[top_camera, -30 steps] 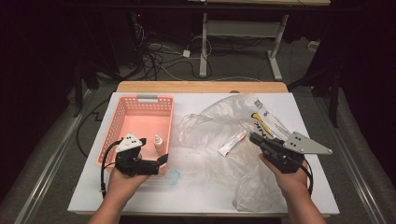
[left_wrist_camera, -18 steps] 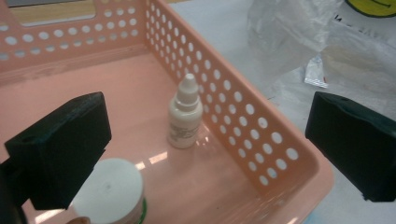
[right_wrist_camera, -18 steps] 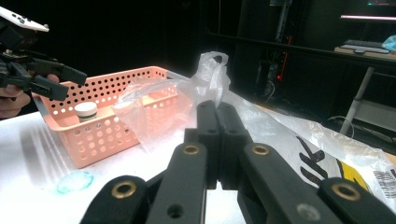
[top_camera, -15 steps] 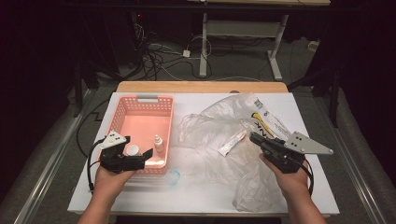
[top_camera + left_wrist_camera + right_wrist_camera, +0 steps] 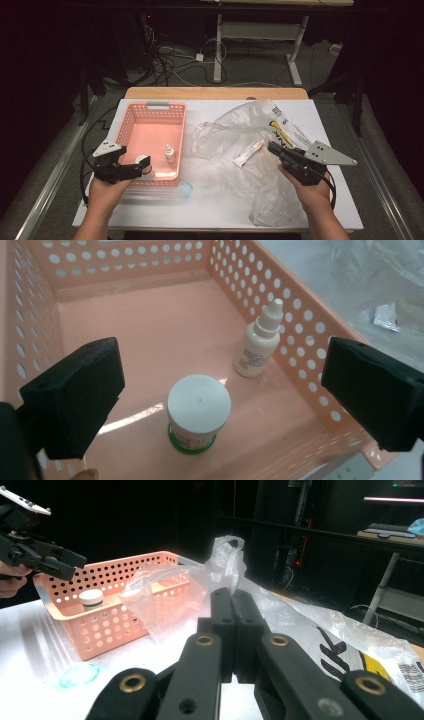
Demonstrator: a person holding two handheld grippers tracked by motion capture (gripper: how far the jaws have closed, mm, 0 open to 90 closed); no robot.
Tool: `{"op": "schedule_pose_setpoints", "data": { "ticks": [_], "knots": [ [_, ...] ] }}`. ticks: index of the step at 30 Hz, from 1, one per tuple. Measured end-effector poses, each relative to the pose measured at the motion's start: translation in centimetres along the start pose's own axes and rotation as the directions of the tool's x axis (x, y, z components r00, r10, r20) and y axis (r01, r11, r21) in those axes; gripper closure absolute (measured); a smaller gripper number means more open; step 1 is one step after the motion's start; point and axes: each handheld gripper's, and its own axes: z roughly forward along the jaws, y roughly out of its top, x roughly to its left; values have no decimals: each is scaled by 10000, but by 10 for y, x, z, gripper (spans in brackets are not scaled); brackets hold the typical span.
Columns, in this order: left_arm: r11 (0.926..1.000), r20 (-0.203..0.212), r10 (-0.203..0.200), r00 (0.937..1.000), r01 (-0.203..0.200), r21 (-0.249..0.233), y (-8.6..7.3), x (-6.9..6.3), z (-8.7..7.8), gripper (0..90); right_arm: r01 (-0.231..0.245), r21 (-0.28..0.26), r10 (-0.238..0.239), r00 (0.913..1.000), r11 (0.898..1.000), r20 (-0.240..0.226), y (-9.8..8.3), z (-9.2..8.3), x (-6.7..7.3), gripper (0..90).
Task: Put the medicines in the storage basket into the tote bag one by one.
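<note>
Pink perforated plastic basket [image 5: 131, 119] has the left gripper [image 5: 220, 390] hanging over its near end, jaws spread wide and holding nothing. Right below sits the small white-lidded round jar [image 5: 198, 412], white dropper bottle [image 5: 260, 340] just behind. Over by the crumpled clear plastic bags [image 5: 235, 135], the right gripper [image 5: 232, 630] is clamped together on nothing.

The small round jar with a white lid and green base [image 5: 198, 415] stands upright on the floor of the pink perforated plastic basket [image 5: 310, 335], near the basket's front edge. Just beside it, apart from it, the white plastic dropper bottle with a pointed cap [image 5: 260, 340] stands upright against the basket's right wall.
</note>
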Motion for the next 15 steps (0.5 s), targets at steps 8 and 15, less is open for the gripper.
{"op": "schedule_pose_setpoints", "data": {
  "ticks": [8,15],
  "knots": [
    [9979,94,-85,9999,79,650,0,1,8,130,23,27,-23,10000,10000,-17,-1,1,0,900],
    [9817,-153,-101,9998,128,1901,7,3,15,220,58,-6,-58,10000,10000,-22,0,1,-1,900]
  ]
}}
